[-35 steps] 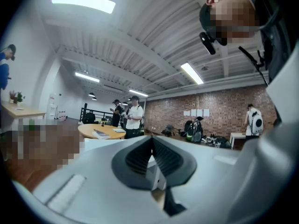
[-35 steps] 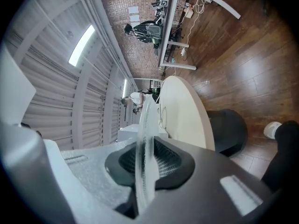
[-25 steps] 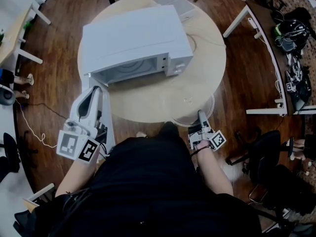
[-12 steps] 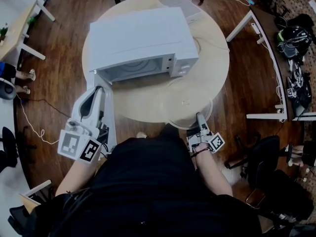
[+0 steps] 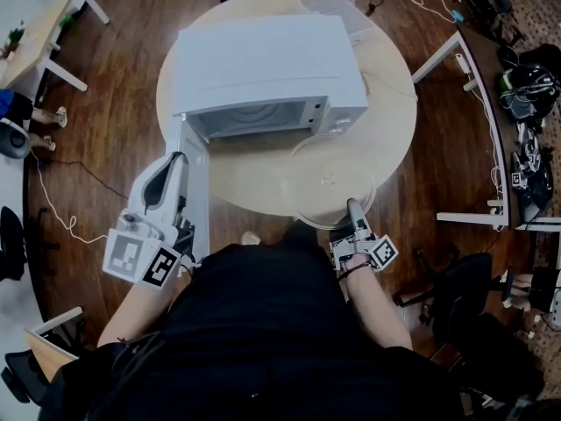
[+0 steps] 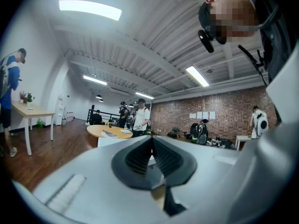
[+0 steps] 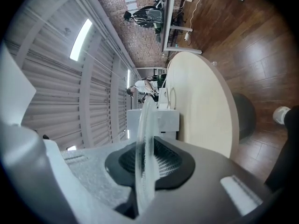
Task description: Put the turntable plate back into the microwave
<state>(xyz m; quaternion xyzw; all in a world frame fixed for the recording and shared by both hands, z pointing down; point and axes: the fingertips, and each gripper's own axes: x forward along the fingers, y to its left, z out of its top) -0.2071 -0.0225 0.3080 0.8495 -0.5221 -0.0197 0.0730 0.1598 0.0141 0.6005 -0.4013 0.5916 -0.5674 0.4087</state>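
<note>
The white microwave point(image 5: 267, 64) stands on a round wooden table point(image 5: 390, 121) with its door point(image 5: 196, 191) swung open to the left and its cavity point(image 5: 254, 117) empty. My right gripper point(image 5: 352, 205) is shut on the near rim of the clear glass turntable plate point(image 5: 316, 169), which hangs level over the table's front edge, just short of the microwave. In the right gripper view the plate point(image 7: 144, 134) shows edge-on between the pads, with the microwave point(image 7: 163, 120) beyond. My left gripper point(image 5: 172, 160) is shut and holds nothing point(image 6: 152, 146); it hovers beside the open door.
A flat white slab point(image 5: 337, 11) lies on the table behind the microwave. White desk frames point(image 5: 456, 68) and bags stand to the right, a chair point(image 5: 465, 296) at lower right. Cables trail on the wood floor at left. People stand far across the room.
The plate and my right gripper have moved forward from the table's edge toward the microwave. My left gripper has stayed beside the open door.
</note>
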